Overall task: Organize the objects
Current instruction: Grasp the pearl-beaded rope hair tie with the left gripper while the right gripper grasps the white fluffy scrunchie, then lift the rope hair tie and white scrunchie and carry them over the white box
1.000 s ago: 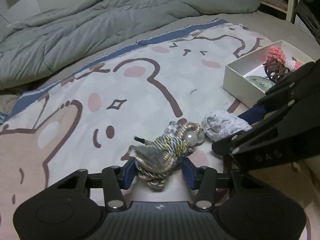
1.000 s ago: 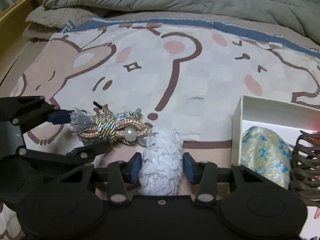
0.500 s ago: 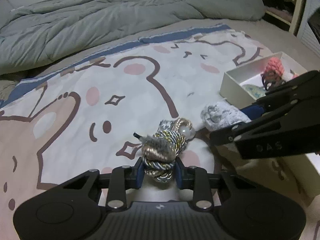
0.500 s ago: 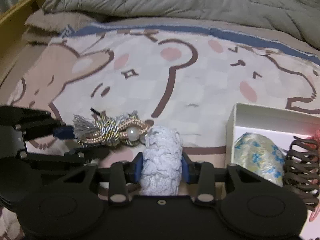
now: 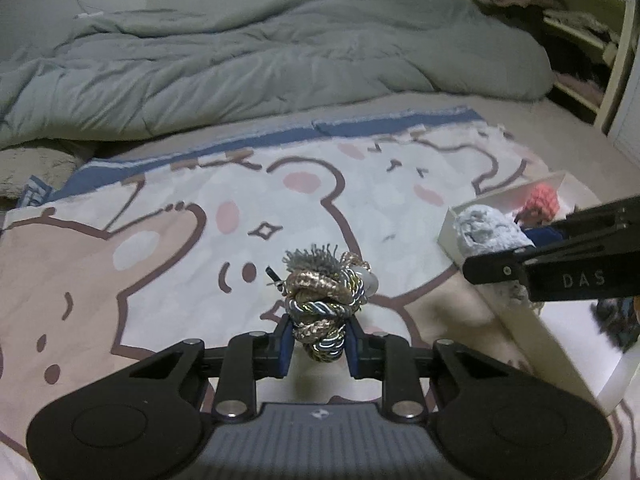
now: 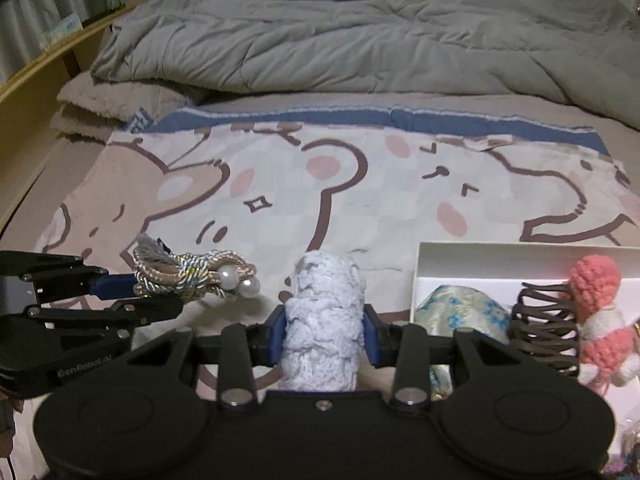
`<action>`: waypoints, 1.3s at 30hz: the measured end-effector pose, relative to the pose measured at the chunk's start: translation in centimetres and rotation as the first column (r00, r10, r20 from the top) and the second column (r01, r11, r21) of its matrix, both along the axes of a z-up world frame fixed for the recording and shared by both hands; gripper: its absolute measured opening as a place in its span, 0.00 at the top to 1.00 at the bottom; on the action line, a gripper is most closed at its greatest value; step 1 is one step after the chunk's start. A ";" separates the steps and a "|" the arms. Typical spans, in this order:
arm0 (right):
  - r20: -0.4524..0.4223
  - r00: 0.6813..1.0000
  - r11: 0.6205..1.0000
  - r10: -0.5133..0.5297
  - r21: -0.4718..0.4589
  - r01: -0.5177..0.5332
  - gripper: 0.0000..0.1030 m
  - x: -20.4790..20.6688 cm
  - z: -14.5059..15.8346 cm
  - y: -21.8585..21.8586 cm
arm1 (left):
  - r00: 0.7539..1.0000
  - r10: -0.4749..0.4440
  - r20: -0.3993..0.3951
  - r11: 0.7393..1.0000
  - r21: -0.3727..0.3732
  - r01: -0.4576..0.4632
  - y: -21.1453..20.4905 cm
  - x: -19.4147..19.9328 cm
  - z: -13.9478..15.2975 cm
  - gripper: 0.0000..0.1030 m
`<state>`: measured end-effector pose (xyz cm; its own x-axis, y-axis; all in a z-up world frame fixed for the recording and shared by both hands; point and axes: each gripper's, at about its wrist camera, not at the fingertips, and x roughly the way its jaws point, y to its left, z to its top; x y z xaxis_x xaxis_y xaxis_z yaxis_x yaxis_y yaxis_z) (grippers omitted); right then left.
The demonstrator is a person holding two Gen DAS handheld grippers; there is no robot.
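Your left gripper [image 5: 318,346] is clamped on a knotted rope hair tie [image 5: 322,308] of gold and blue-silver cord; its grey tassel and two pearl beads [image 6: 239,282] project past the blue finger pads [image 5: 285,344]. From your right wrist camera the same left gripper [image 6: 132,292] sits to the left of your right claw, the hair tie [image 6: 188,274] held above the bear-print blanket [image 6: 360,196].

Your right gripper [image 6: 323,338] is closed on a pale lavender knitted scrunchie [image 6: 324,320], which fills the gap between the pads and stands up ahead of them. In the left wrist view that scrunchie [image 5: 486,236] hangs over the near edge of the white box [image 5: 532,344], to the right of your left claw.

Right of your right claw, the white box [image 6: 520,260] holds a blue-floral fabric piece [image 6: 460,312], a brown claw clip [image 6: 546,328] and a pink-and-white crocheted item [image 6: 596,304]. Beyond both claws lies a rumpled grey duvet [image 6: 360,32].
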<state>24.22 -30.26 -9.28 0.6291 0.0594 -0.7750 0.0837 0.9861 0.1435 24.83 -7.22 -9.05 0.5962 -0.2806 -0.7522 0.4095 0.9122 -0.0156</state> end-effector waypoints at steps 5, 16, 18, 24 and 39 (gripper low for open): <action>0.047 0.999 1.000 -0.009 0.010 0.009 0.62 -1.2 1.7 -0.4 | 0.999 0.034 0.038 0.999 -0.018 -0.033 0.0 -1.4 2.0 0.74; 0.130 0.990 0.999 -0.048 0.012 0.047 0.62 -3.9 4.7 -1.6 | 0.987 0.104 0.122 0.992 -0.083 -0.095 -0.1 -4.2 5.8 0.74; 0.142 0.989 0.999 -0.051 0.009 0.051 0.62 -4.3 5.2 -1.8 | 0.985 0.108 0.132 0.992 -0.087 -0.097 -0.3 -4.6 6.3 0.74; 0.172 0.983 0.998 -0.065 -0.002 0.066 0.62 -5.7 6.3 -2.3 | 0.984 0.130 0.118 0.986 -0.121 -0.116 -1.0 -5.4 7.0 0.74; 0.204 0.976 0.996 -0.081 -0.029 0.089 0.62 -9.1 8.0 -4.3 | 0.986 0.097 0.137 0.983 -0.171 -0.073 -4.0 -7.1 8.2 0.74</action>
<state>15.16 -34.56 -1.32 0.7749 -0.0278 -0.6315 0.1401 0.9817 0.1287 17.68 -11.23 -0.83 0.7219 -0.3367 -0.6046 0.3392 0.9337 -0.1149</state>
